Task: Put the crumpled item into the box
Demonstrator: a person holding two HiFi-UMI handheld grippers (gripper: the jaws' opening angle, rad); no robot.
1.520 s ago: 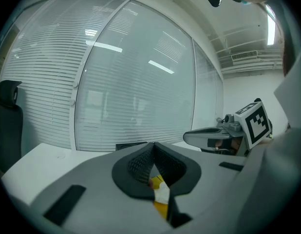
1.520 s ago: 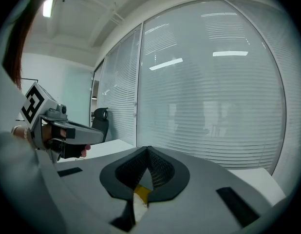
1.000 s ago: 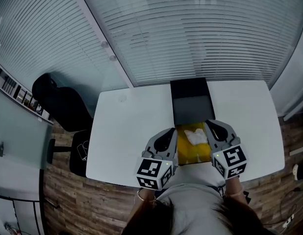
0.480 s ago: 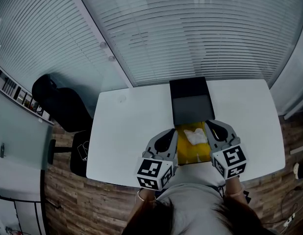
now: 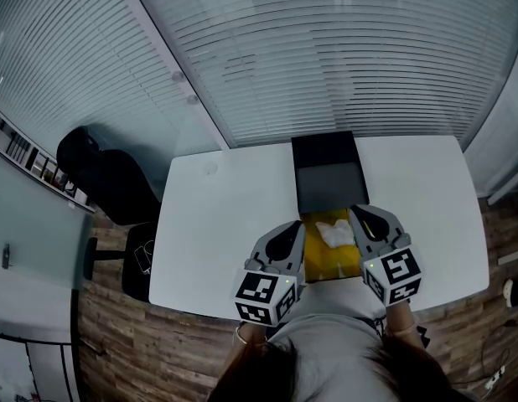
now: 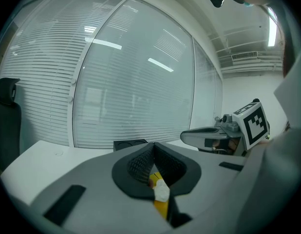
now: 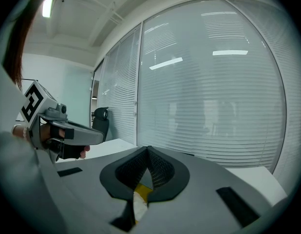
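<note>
On the left gripper (image 6: 151, 147) I see the meshed pads (image 6: 140, 163) pressed tip to tip with nothing clamped between them, and the right gripper (image 7: 148, 149) looks the same: tips together, empty. Lower down, where each pair of jaws spreads, a sliver of yellow and white shows through (I cannot tell what it belongs to). From the head view, both grippers rest at the near edge of the white table (image 5: 217, 224), one just beside each long side of the yellow box (image 5: 324, 265), their tips pointing away from me. The crumpled item (image 5: 333, 233), white, lies inside that box toward its far end, touched by neither gripper. A black panel (image 5: 328, 174) lies flat directly beyond the box, reaching the table's far edge below the blinds (image 5: 326, 57).
</note>
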